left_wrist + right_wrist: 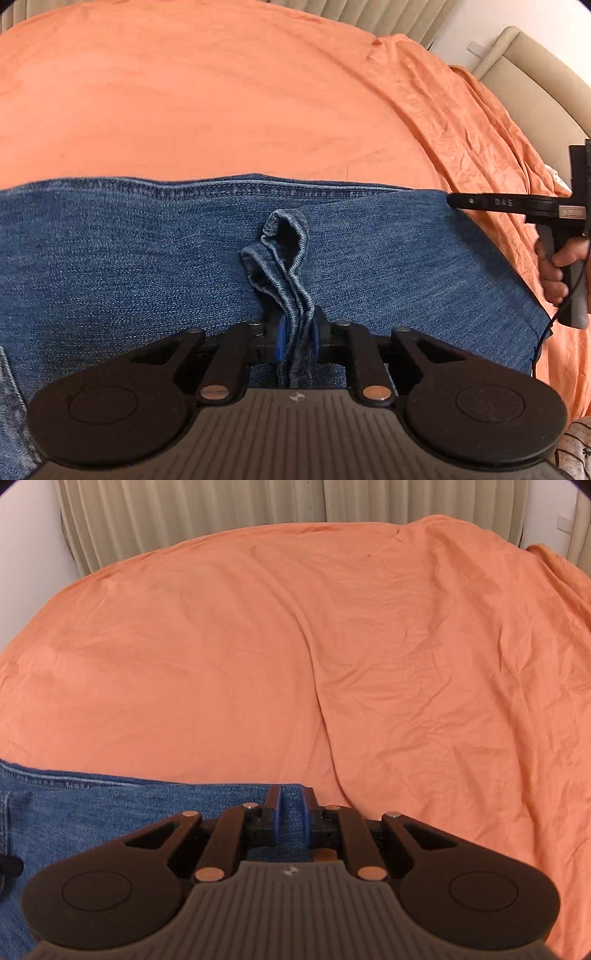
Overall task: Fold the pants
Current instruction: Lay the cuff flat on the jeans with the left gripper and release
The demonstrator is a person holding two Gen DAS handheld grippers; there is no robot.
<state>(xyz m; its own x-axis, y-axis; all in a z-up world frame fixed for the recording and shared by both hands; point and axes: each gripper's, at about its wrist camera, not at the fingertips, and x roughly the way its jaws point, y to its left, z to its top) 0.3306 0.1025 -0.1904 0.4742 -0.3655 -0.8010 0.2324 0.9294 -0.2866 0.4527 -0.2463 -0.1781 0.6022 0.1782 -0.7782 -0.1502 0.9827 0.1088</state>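
Blue denim pants lie spread across an orange bedsheet. My left gripper is shut on a bunched fold of the pants' hem, which sticks up between the blue pads. In the left wrist view my right gripper reaches in from the right, its tip at the pants' far right corner. In the right wrist view my right gripper stands over the pants' edge with a narrow gap between its blue pads and denim showing in the gap; whether it pinches the cloth I cannot tell.
The orange sheet covers the whole bed, wrinkled on the right. Beige pleated curtains hang behind the bed. A padded beige headboard stands at the right. A hand holds the right gripper's handle.
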